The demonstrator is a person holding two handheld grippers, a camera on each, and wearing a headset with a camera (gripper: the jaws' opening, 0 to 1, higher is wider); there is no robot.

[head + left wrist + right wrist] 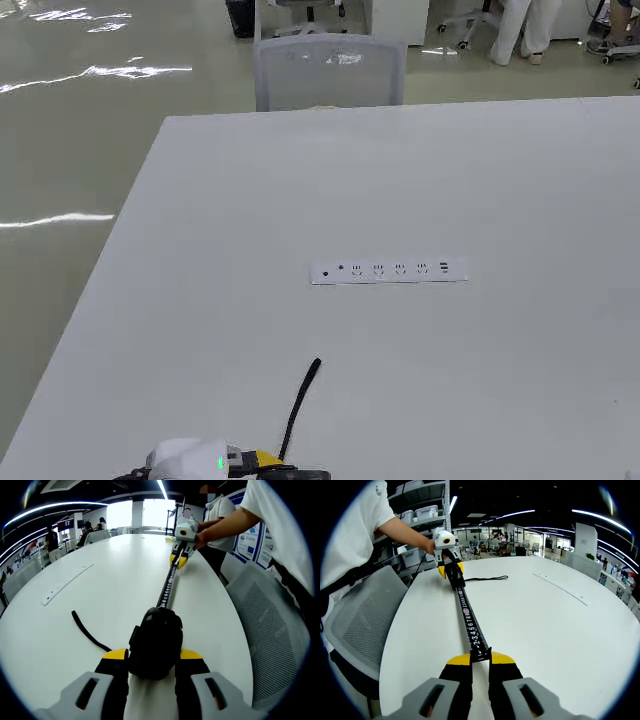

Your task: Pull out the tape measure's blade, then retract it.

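left gripper (262,461): cut by bottom edge | tape case (155,642): sides hidden by jaws

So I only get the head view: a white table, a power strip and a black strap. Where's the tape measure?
Observer: The left gripper is shut on the black tape measure case.
Operator: Is the blade out?
Observer: Yes, the blade stretches straight between the two grippers, numbers facing up.
Operator: What holds its far end?
Observer: The right gripper is clamped on the blade's tip.
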